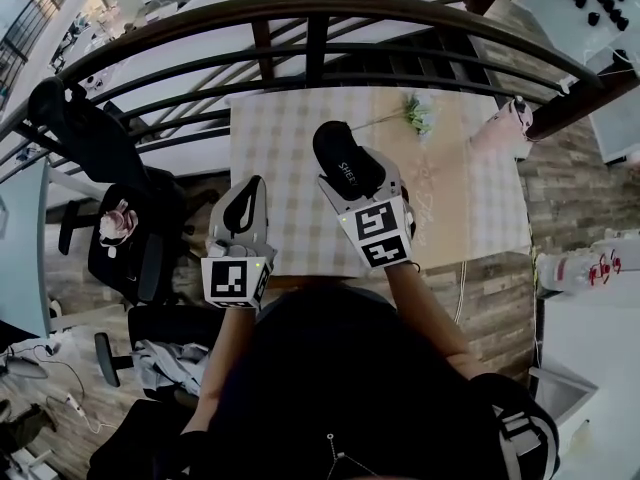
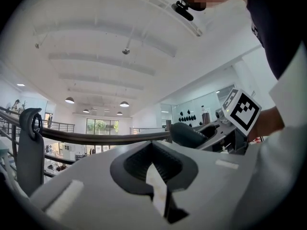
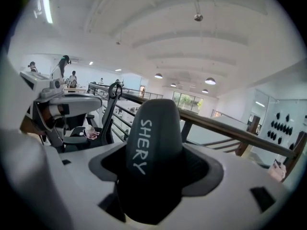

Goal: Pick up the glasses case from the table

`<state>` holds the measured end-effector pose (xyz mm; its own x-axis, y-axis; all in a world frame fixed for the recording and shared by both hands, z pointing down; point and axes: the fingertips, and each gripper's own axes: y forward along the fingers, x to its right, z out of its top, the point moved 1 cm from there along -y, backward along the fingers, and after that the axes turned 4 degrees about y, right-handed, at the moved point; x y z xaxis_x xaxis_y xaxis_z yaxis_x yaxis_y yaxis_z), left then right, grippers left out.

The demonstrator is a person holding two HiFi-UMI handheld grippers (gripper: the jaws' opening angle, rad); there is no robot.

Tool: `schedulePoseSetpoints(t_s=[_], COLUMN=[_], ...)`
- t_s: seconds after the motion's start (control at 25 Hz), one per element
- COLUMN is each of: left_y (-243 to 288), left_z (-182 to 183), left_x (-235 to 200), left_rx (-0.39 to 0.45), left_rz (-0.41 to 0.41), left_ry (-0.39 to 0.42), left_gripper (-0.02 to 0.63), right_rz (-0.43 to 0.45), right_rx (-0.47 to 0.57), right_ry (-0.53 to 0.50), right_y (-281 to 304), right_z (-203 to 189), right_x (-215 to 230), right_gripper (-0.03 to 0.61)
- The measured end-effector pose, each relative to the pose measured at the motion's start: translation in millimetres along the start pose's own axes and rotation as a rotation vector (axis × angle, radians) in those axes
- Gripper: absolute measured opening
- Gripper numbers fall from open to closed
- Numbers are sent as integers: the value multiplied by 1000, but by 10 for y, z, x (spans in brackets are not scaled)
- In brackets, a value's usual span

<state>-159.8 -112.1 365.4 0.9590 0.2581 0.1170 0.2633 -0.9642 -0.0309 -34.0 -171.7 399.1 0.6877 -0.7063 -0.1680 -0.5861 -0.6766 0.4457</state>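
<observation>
The glasses case is being gripped end-up by the right gripper above the table, seemingly to clear it; the left gripper is being held closed and empty at the table's near edge.

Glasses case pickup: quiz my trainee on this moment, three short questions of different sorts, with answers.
1. True or false: the glasses case rests on the table.
2. Which one grips the case? A. left hand-held gripper B. right hand-held gripper
3. Fill in: the left hand-held gripper's jaws are ____, with nothing between them.
Key: 1 false, it is held above the table; 2 B; 3 together.
</observation>
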Motion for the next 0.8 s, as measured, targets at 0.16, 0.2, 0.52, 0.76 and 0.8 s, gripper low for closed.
schedulePoseSetpoints(t_s=[0.16,0.2,0.52,0.76,0.8], left_y=[13,13,22,11,11], left_z=[142,169,420,720,780], left_x=[28,33,4,-45,-51], left_rx=[31,36,46,82,90], left_rz=[2,3,41,65,68], left_ry=[8,10,24,25,27], left_gripper=[11,11,11,11,11], right_rz=[-67,-79,-163,-233,-239], right_rx=[98,124,365,496,509], right_ry=[6,9,58,69,70], right_y=[-142,-179,-524,-755,-777], right_z=[188,235,641,855,888], right_x=[105,124,251,338,354], right_gripper=[350,350,350,350,350])
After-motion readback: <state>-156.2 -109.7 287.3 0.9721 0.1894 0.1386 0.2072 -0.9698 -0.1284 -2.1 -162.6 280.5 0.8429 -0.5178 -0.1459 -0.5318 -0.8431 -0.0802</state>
